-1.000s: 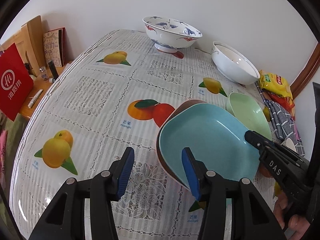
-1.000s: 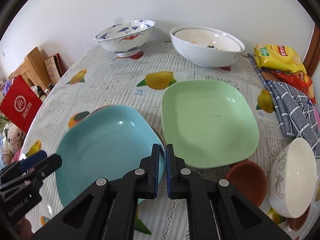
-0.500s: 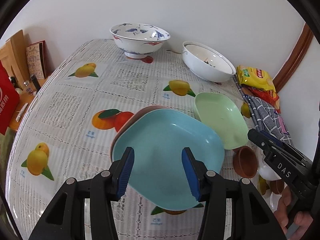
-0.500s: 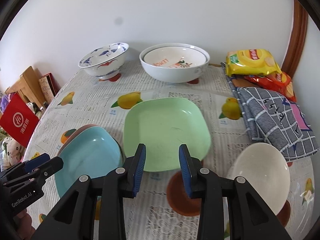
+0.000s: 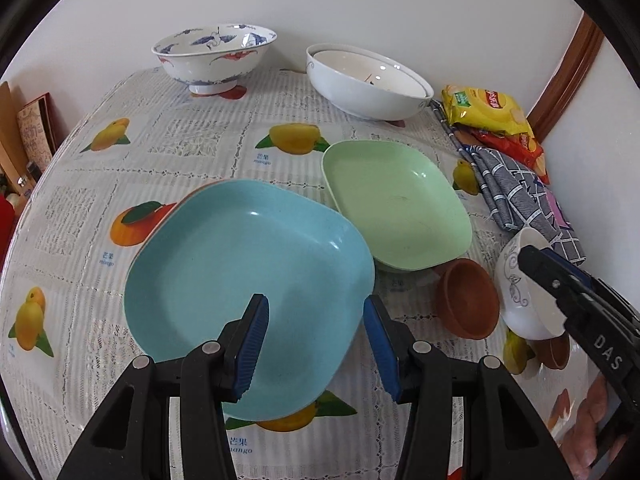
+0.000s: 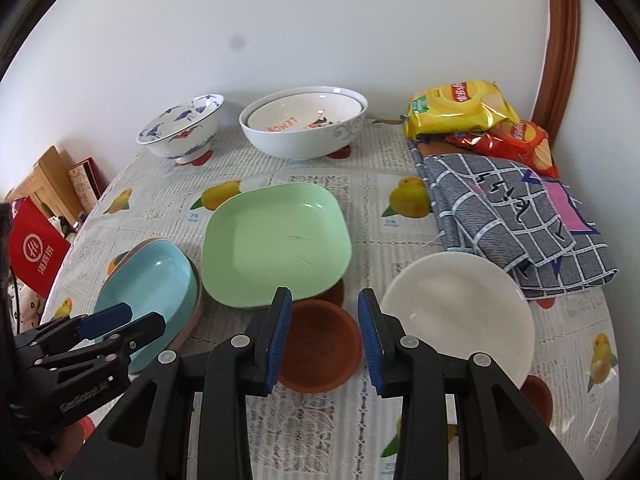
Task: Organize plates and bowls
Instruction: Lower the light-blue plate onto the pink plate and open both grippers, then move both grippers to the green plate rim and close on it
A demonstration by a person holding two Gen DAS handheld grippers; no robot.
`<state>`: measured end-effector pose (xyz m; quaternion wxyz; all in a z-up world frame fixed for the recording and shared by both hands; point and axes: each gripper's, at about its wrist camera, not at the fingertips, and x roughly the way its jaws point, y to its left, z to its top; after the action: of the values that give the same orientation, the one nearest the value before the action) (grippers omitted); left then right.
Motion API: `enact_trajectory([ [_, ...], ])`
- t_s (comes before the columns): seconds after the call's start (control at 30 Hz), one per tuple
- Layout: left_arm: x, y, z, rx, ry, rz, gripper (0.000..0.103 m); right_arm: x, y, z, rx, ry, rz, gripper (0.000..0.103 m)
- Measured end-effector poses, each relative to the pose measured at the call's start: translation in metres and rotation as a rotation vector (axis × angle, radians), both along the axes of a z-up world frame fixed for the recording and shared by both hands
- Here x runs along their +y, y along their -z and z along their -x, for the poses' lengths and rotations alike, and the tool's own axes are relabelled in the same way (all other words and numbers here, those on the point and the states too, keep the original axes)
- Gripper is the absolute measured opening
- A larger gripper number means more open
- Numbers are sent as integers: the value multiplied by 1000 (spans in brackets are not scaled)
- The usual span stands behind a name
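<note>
Change since a second ago: right gripper (image 6: 323, 338) parted from pinched shut on the near rim of the light-blue square plastic plate (image 5: 248, 292) to part-open and empty; shifted rightward, away from that plate and over the small dishes; left gripper (image 5: 316, 350) unchanged in width, carried across so that the blue plate sits beneath it
Left jaws: part-open, gripping nothing; hovering above the blue plate's near edge, not touching
Right jaws: part-open, nothing pressed between the pads
Blue plate: resting on a brown plate, of which only a thin rim (image 6: 195, 312) shows; set on the fruit-printed counter (image 5: 172, 148)
Step in hand, as judged: next pick from the loose pieces on the right, probably the small terracotta-brown shallow bowl (image 6: 318, 346)
Bowl versus right jaws: straight ahead and below, framed between the two blue pads; apart from both
Neighbours: pale-green square plastic plate (image 6: 276, 246) just behind the bowl, its front edge resting on another brown dish; white round ceramic bowl (image 6: 456, 312) just to the right
Doing it well: lower straight over the near rim, one pad inside, one outside; close firmly on the thin wall; lift clear before moving sideways, to avoid nudging the green plate or the white bowl
Risk: shallow rim slipping from the pads if caught too near the lip
</note>
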<state>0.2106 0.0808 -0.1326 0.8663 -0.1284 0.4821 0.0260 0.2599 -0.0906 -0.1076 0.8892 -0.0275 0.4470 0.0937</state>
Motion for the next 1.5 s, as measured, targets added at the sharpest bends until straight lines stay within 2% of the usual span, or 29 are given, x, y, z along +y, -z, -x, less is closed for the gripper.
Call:
enact_trajectory([
  [0.27, 6, 3, -9, 7, -18, -10, 47, -13, -3, -5, -10, 18, -13, 35],
  [0.33, 5, 0, -11, 3, -16, -13, 47, -13, -2, -8, -8, 21, -10, 42],
  [0.37, 5, -1, -13, 2, -14, -15, 47, -14, -2, -10, -6, 25, -9, 49],
  [0.4, 4, -3, -14, 1, -12, -18, 47, -14, -1, -12, -8, 27, -10, 50],
  [0.7, 3, -26, -40, -27, 3, -63, 47, -15, -1, -37, -4, 48, -26, 50],
  [0.97, -1, -32, -70, -30, 15, -110, 47, -3, -2, -55, -56, 53, 7, 51],
  [1.03, -3, -30, -77, -24, 21, -116, 47, -1, 2, -62, -22, 47, -14, 56],
  [1.2, -2, -23, -94, -9, 24, -126, 47, 8, 21, -81, 70, 35, -2, 56],
  [1.5, -1, 1, -120, 48, 15, -126, 47, 21, 45, -104, 126, 17, 38, 56],
])
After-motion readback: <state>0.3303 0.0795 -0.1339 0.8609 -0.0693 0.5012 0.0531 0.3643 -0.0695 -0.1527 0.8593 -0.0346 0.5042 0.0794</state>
